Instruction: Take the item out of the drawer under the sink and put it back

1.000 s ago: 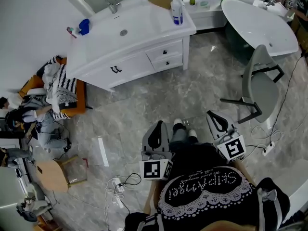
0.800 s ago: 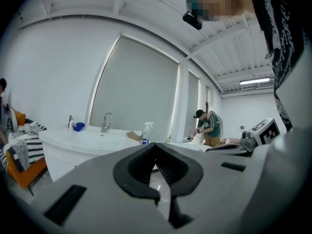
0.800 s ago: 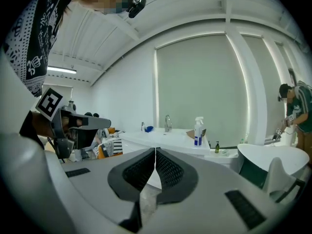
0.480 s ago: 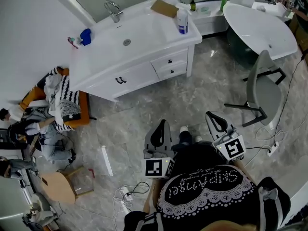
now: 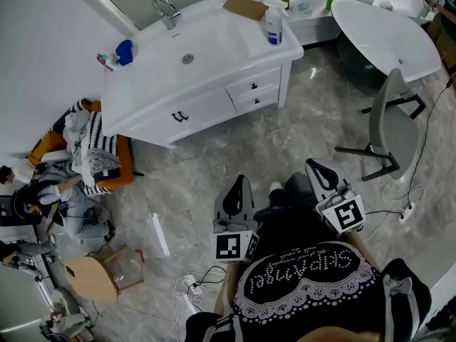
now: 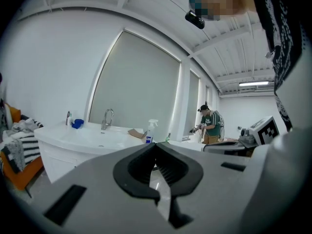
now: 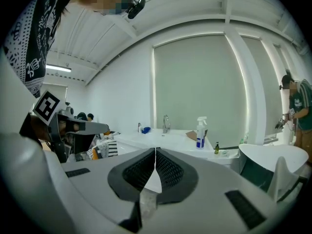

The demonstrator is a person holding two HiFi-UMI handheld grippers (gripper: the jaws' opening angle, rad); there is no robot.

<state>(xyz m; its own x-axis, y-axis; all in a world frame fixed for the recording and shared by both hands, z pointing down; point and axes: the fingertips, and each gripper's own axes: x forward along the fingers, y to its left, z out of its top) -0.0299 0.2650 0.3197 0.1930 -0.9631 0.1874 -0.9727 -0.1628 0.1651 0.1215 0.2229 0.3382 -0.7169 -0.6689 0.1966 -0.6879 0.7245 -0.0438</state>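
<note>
You hold both tools low in the frame, close to your body, well apart from the sink cabinet [image 5: 142, 95] in the upper middle. Your left hand-held gripper [image 5: 237, 185] is clenched: in the left gripper view its black pads [image 6: 168, 167] meet at the tips with nothing between them. Your right hand-held gripper [image 5: 313, 168] is clenched too, its ribbed pads [image 7: 165, 169] pressed together and empty.

The two small drawers [image 5: 254, 95] sit at the right end of the cabinet front, one above the other, both closed, so the item inside cannot be seen. On the cabinet top, a spray bottle [image 5: 273, 23] stands near the right edge, just beside a flat brown piece of cardboard [image 5: 246, 6]. The tap [image 5: 165, 9] rises behind the basin. A grey chair [image 5: 395, 120] stands at the right.
</note>
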